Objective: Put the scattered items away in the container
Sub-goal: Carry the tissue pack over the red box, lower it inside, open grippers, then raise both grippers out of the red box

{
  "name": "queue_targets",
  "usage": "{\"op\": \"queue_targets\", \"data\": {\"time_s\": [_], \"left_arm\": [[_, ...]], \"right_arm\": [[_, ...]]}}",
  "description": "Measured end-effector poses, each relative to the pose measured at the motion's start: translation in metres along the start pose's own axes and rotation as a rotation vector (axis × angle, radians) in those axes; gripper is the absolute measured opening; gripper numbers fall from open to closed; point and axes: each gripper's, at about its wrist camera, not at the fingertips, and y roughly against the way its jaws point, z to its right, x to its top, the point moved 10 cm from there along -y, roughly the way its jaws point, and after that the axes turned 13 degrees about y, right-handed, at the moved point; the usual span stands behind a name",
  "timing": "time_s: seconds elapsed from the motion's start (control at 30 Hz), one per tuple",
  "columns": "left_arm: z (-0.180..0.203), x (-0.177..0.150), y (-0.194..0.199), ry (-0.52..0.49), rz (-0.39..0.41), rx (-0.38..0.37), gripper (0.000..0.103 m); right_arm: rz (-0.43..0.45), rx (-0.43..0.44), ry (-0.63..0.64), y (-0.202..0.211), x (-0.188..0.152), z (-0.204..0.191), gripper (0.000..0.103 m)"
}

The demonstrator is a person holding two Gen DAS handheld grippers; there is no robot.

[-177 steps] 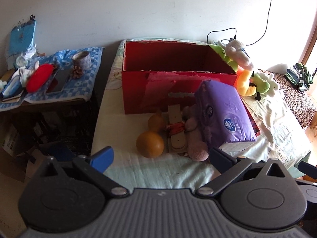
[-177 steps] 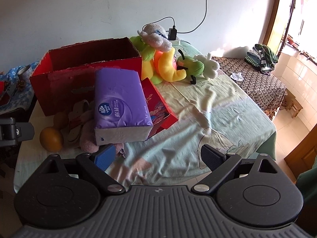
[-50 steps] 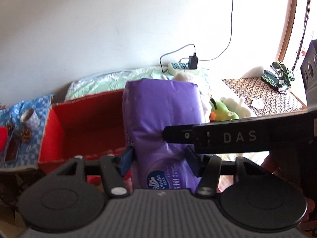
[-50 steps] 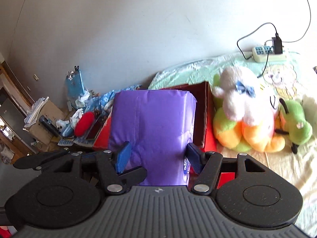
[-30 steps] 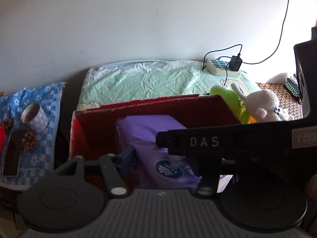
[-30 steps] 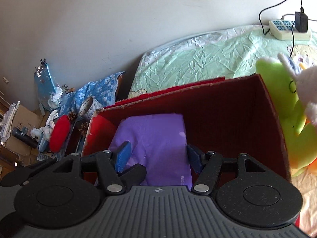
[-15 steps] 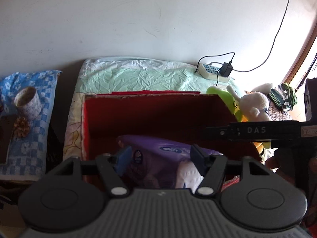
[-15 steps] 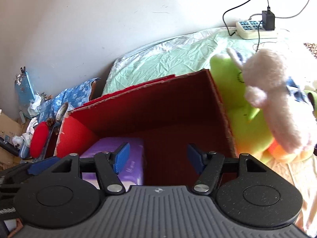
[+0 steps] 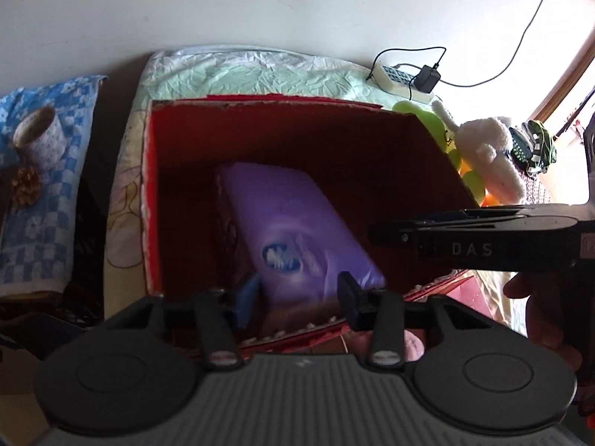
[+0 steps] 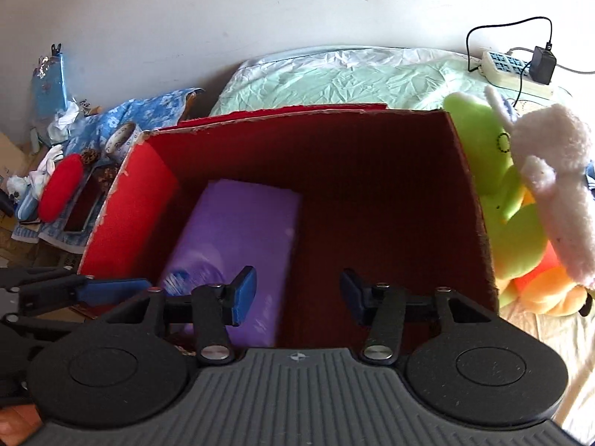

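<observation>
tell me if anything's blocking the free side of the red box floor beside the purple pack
Nothing visible does. The purple tissue pack lies along the left side of the red box, and the floor to its right looks bare, though dark. Both the right gripper and left gripper hover open above, jaws just closing, nothing held.

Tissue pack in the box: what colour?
Purple tissue pack, with a blue-and-white logo; the logo shows best in the left wrist view.

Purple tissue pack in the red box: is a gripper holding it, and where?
Nothing holds it. The purple tissue pack lies in the red box; both grippers are open above it.
</observation>
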Motion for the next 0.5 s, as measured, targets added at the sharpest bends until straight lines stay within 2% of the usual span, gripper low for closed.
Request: {"op": "queue_targets", "data": {"time_s": [0.03, 0.17, 0.33, 0.43, 0.5], "left_arm": [[0.003, 0.000, -0.004, -0.008, -0.010, 0.003, 0.029], [0.008, 0.006, -0.012, -0.036, 0.014, 0.057, 0.029], [0.001, 0.010, -0.013, 0.013, 0.013, 0.085, 0.029], [-0.001, 0.014, -0.006, 0.023, 0.046, 0.122, 0.029], [-0.001, 0.014, 0.000, 0.013, 0.073, 0.155, 0.029]], "right_arm": [[-0.001, -0.005, 0.000, -0.001, 0.000, -0.001, 0.053], [0.000, -0.007, -0.050, -0.004, 0.000, 0.010, 0.052], [-0.063, 0.040, -0.187, -0.023, 0.002, 0.028, 0.052], [-0.132, -0.010, -0.191, -0.039, 0.007, 0.033, 0.052], [-0.211, -0.043, -0.191, -0.055, 0.007, 0.033, 0.052]]}}
